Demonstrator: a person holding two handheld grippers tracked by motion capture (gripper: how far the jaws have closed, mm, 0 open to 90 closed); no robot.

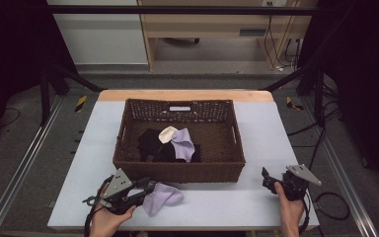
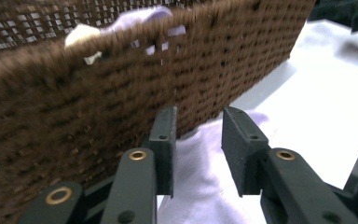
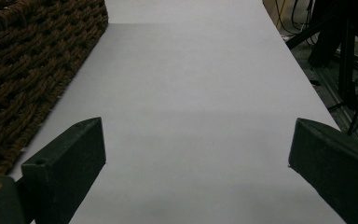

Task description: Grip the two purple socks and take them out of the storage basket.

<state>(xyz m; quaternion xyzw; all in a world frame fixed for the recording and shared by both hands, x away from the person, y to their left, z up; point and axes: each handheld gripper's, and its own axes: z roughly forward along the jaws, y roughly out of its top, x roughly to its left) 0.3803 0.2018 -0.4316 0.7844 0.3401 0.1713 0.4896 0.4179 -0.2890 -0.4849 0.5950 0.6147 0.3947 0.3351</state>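
Left gripper [image 1: 148, 186] sits at seven o'clock on the table [image 1: 256, 197], just in front of the wicker basket [image 1: 177, 172], and the lavender cloth [image 1: 162, 196] lies right at its tips. From the left gripper view the jaws stand partway apart, a gap on either side of the lavender cloth [image 2: 200, 172], which runs up between them without being pinched. So it lies loose on the tabletop, touching the foot of the basket's near wall [image 2: 98, 116]. That wall is the big obstacle here: it rises straight ahead of the jaws, at twelve o'clock from them, close and blurred.

Inside the basket, near its centre, a heap of more fabric: a black piece [image 1: 150, 143], a cream piece [image 1: 168, 134] and another lavender piece [image 1: 183, 143] overlapping each other.

Over at five o'clock, the right gripper [image 1: 266, 178] is held in the hand [image 1: 288, 207], well clear of the basket's right end. Its jaws are spread wide over bare table [image 3: 200, 93], nothing between them, basket corner [image 3: 32, 56] off at ten o'clock in the right gripper view
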